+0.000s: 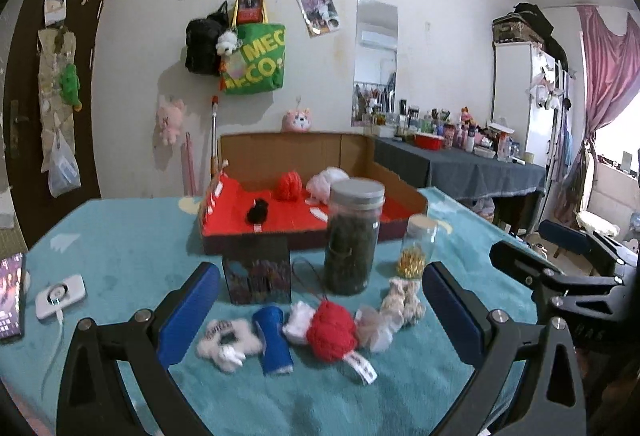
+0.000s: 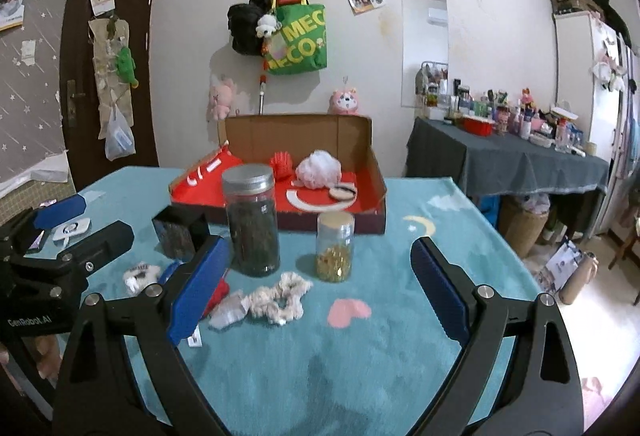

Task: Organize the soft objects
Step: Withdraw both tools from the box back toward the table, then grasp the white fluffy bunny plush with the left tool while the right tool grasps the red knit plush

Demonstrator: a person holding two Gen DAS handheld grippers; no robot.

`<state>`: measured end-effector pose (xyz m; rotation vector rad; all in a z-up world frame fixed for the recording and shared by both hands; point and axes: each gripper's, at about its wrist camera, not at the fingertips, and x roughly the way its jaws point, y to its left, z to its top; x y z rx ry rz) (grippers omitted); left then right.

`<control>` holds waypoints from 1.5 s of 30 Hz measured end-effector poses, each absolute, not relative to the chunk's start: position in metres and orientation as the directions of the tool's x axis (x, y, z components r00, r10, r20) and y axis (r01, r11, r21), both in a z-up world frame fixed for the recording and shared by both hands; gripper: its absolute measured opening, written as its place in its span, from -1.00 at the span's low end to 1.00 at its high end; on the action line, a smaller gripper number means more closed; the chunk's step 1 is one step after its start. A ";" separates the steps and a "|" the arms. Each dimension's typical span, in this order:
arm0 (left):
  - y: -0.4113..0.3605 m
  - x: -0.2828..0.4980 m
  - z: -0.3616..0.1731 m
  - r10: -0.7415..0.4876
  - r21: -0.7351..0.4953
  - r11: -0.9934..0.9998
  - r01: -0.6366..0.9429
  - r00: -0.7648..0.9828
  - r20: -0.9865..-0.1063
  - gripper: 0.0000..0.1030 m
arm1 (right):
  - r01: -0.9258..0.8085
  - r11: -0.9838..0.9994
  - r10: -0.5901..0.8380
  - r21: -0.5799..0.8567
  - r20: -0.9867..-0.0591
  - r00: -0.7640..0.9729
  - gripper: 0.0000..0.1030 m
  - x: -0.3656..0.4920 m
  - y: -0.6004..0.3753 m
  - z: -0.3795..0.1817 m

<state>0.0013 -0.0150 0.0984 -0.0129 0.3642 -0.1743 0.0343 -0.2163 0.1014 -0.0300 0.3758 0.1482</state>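
Note:
In the left wrist view my left gripper (image 1: 320, 296) is open above a row of soft items on the teal cloth: a white fluffy scrunchie (image 1: 226, 342), a blue cloth roll (image 1: 274, 338), a red yarn ball (image 1: 332, 332) and a beige scrunchie (image 1: 404, 302). Nothing is held. My right gripper (image 2: 320, 276) is also open, just right of the beige scrunchie (image 2: 278, 296); its left finger hides most of the red yarn ball (image 2: 219, 294). Behind them, an open cardboard box (image 1: 224, 236) with a red floor holds a red ball (image 1: 289, 185), a white mesh pouf (image 1: 326, 181) and a black pompom (image 1: 258, 211).
A tall dark-filled jar (image 1: 352, 240), a small jar of gold bits (image 1: 414, 248) and a black box (image 1: 258, 272) stand between the soft items and the cardboard box. A phone (image 1: 10, 296) and a white charger (image 1: 60, 296) lie at the left. A cluttered side table (image 2: 508, 159) stands at the right.

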 end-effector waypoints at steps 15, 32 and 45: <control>-0.006 0.018 0.049 -0.138 -0.070 0.990 0.119 0.859 -0.492 1.00 | -0.134 0.991 0.123 0.017 -0.513 0.849 0.82 0.049 -0.212 0.039; 0.028 0.041 0.039 -0.092 -0.084 0.995 0.055 0.821 -0.563 1.00 | -0.184 0.980 0.194 0.075 -0.571 0.798 0.82 0.076 -0.198 0.027; 0.063 0.068 0.035 -0.080 -0.037 0.997 0.074 0.752 -0.654 0.93 | -0.371 0.913 0.392 0.168 -0.608 0.690 0.82 0.110 -0.141 0.034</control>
